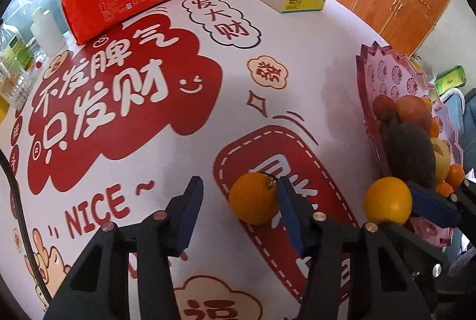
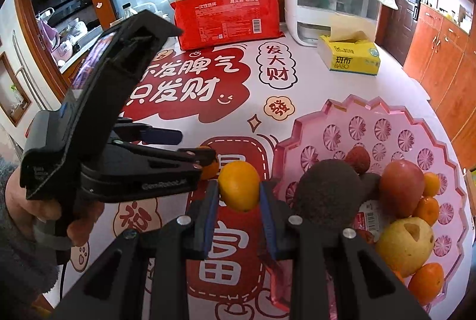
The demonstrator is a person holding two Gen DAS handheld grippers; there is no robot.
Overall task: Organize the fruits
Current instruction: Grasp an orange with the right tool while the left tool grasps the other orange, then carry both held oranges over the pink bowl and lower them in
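Orange round, glossy yellow-orange; clamped in right gripper.

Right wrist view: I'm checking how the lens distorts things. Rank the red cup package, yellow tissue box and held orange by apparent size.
1. red cup package
2. yellow tissue box
3. held orange, though it looks nearly as large as the box, being nearest the camera.

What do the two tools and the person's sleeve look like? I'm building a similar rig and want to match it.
Both the left tool and right tool are black plastic, with angular arms, silver screws at the joints and blue pads on the fingers. The left one's body carries faint white lettering, and a black cable hangs below it. The sleeve is grey and fluffy.
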